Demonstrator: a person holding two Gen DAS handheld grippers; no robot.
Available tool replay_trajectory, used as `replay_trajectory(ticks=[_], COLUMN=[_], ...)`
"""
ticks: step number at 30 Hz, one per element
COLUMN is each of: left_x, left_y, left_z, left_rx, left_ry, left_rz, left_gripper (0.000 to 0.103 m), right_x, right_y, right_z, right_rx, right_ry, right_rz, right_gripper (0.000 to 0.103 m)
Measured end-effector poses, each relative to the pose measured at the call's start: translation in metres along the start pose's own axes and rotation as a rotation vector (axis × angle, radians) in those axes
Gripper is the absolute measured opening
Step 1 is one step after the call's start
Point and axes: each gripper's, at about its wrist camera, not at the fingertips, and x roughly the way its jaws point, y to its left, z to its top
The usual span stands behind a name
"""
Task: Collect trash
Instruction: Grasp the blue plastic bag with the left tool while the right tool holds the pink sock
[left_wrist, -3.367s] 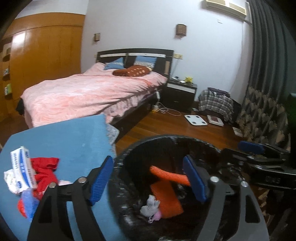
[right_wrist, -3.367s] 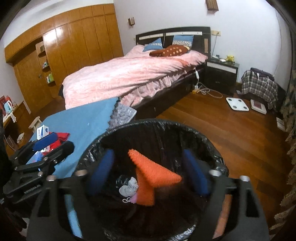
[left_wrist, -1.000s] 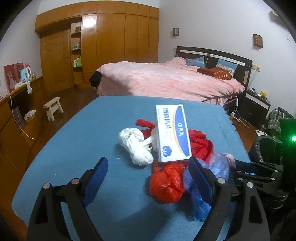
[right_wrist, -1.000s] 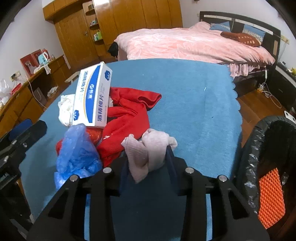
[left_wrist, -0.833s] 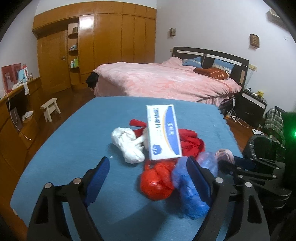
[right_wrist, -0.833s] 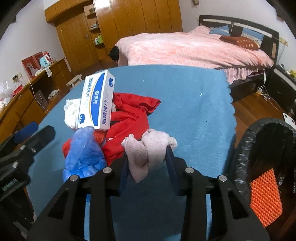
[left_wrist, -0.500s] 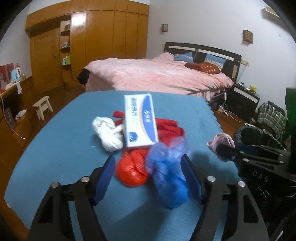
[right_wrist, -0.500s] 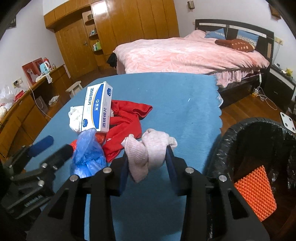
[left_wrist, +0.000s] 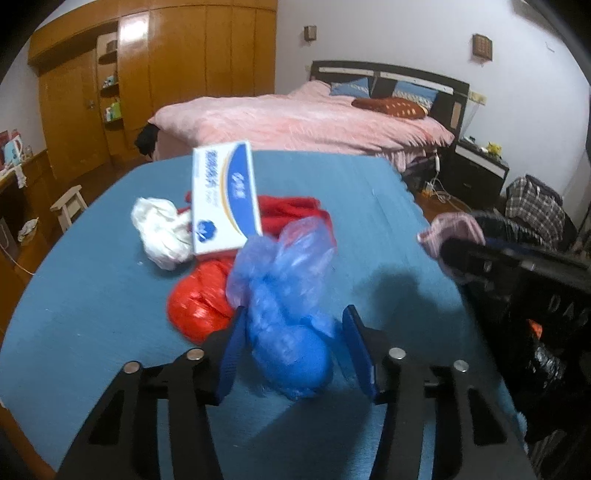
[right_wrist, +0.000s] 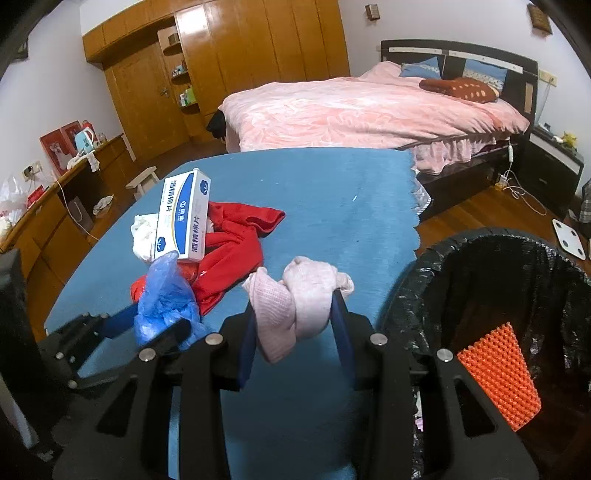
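A crumpled blue plastic bag (left_wrist: 288, 325) lies on the blue-covered table (left_wrist: 74, 314). My left gripper (left_wrist: 294, 314) straddles it and its jaws are closing, with a sliver of room still at the right pad. Behind the bag sit a red plastic bag (left_wrist: 199, 302), a white wad (left_wrist: 162, 232), a red cloth (right_wrist: 236, 243) and a white-and-blue box (left_wrist: 225, 199). My right gripper (right_wrist: 295, 314) is shut on a knotted pink cloth (right_wrist: 299, 291), held above the table's edge just left of the black-lined trash bin (right_wrist: 480, 240). An orange mesh piece (right_wrist: 498, 373) lies inside the bin.
A pink bed (right_wrist: 369, 107) stands beyond the table, with a dark nightstand (right_wrist: 554, 173) and cables on the wood floor. Wooden wardrobes (right_wrist: 229, 74) line the back wall. A small stool (right_wrist: 142, 181) and a low cabinet (right_wrist: 48, 221) are at the left.
My left gripper came forward and down over the blue bag and its jaws narrowed around it. The right gripper carried the pink cloth closer to the bin.
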Motion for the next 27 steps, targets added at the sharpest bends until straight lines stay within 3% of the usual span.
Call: replay_trajectory(ticks=[9, 27], left_x=[0.001, -0.053], left_y=[-0.005, -0.006], left_z=[-0.002, 0.043], left_rx=[0.012, -0.006], left_ry=[0.011, -0.118], left_rz=[-0.012, -0.054], left_gripper=[0.036, 0.036], right_x=[-0.009, -0.061], right_y=[-0.003, -0.008], right_z=[0.000, 0.016], right_rx=[0.004, 0.005], right_ry=[-0.008, -0.113], right_rz=[-0.006, -0.008], right_gripper=[0.036, 0.036])
